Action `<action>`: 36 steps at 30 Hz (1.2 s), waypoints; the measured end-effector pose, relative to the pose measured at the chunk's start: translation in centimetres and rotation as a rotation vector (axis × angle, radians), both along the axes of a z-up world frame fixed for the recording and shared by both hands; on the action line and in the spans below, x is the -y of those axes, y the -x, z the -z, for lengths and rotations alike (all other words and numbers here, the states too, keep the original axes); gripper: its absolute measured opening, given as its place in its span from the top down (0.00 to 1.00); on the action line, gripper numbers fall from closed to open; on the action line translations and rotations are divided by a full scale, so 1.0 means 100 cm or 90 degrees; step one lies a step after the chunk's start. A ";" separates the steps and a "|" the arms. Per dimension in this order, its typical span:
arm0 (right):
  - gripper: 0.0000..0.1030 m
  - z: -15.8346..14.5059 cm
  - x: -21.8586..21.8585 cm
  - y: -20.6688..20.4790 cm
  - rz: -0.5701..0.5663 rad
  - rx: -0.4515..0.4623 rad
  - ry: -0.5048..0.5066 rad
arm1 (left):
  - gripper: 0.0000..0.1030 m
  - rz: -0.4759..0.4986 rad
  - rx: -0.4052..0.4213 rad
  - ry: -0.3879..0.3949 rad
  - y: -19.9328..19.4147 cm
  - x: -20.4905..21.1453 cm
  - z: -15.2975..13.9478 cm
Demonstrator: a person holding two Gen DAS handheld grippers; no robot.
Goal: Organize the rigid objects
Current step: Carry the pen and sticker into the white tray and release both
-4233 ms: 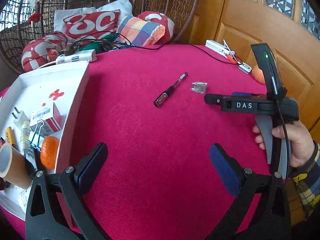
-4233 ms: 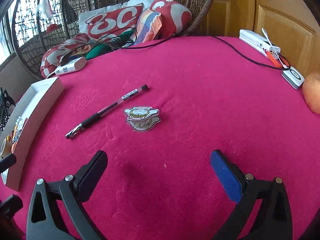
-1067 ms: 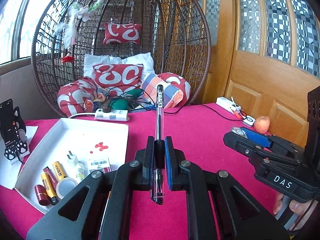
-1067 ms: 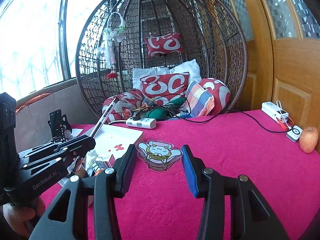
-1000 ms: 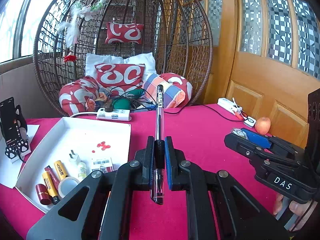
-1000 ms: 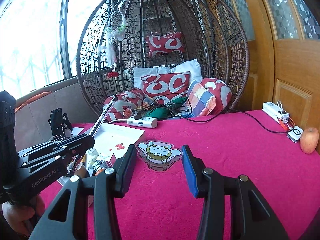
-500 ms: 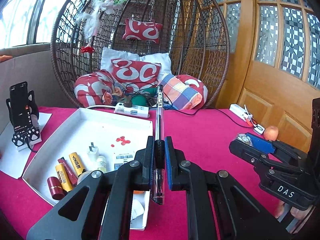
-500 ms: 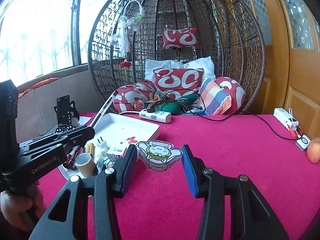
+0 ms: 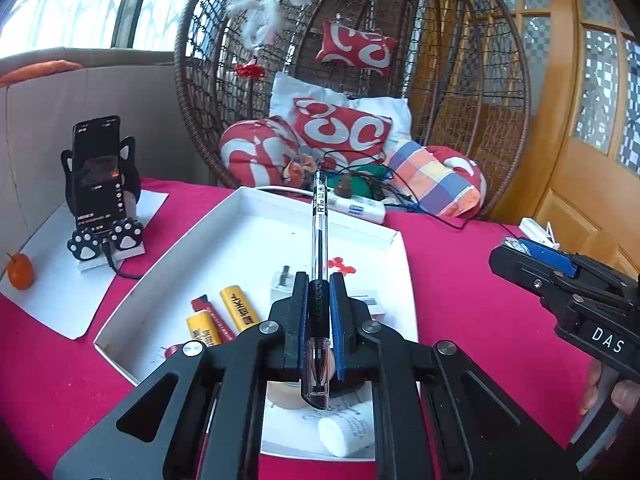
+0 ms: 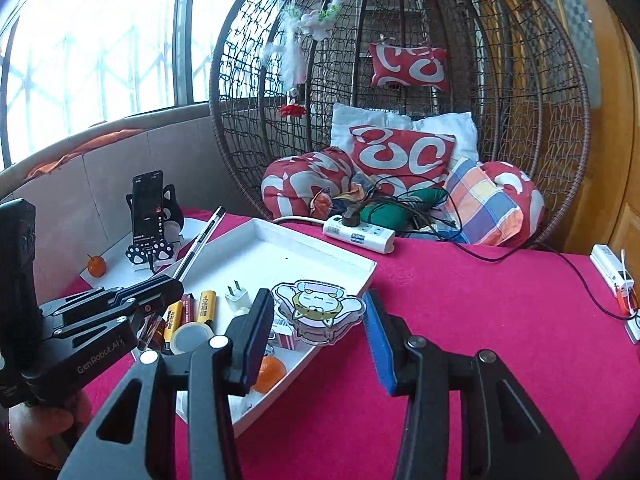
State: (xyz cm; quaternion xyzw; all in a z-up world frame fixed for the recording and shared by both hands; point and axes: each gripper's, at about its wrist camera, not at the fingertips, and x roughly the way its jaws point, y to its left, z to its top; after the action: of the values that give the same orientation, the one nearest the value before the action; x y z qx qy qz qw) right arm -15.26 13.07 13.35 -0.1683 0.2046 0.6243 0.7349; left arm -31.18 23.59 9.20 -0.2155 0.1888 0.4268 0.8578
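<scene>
Over the white tray [image 9: 390,240], the left gripper [image 9: 319,316] clamps a pen [image 9: 320,232]; the right gripper [image 10: 318,320] seemingly pinches a cartoon badge [image 10: 316,310]

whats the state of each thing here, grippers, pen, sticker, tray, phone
left hand-held gripper: shut on the pen
pen: held, pointing forward over the tray
right hand-held gripper: shut on the cartoon sticker
cartoon sticker: held at its edges
white tray: partly filled
phone: upright in stand, screen on
</scene>
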 end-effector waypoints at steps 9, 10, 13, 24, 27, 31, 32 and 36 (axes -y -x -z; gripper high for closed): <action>0.56 0.020 -0.046 0.014 -0.030 -0.010 0.042 | 0.91 -0.038 -0.041 0.006 0.002 -0.035 0.014; 0.56 0.022 -0.049 0.015 -0.031 -0.009 0.045 | 0.91 -0.038 -0.046 0.006 0.000 -0.039 0.015; 0.56 0.029 -0.060 0.015 -0.029 -0.013 0.058 | 0.91 -0.037 -0.053 0.011 -0.004 -0.045 0.018; 0.56 0.040 -0.087 0.012 -0.030 -0.032 0.077 | 0.91 -0.030 -0.074 0.019 -0.020 -0.062 0.027; 0.56 0.044 -0.092 0.013 -0.030 -0.033 0.081 | 0.91 -0.032 -0.077 0.027 -0.020 -0.068 0.030; 0.55 0.050 -0.095 0.014 -0.027 -0.038 0.086 | 0.91 -0.037 -0.074 0.036 -0.021 -0.071 0.033; 0.55 0.051 -0.095 0.014 -0.027 -0.040 0.087 | 0.91 -0.039 -0.068 0.040 -0.020 -0.072 0.033; 0.21 0.053 -0.090 0.014 -0.031 -0.055 0.082 | 0.74 -0.062 -0.055 0.048 -0.012 -0.071 0.031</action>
State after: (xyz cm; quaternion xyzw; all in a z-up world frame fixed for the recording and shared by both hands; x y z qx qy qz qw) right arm -16.62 22.06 8.02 -0.1933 0.2720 0.6342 0.6975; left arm -29.96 30.69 6.09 -0.2380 0.2312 0.4692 0.8184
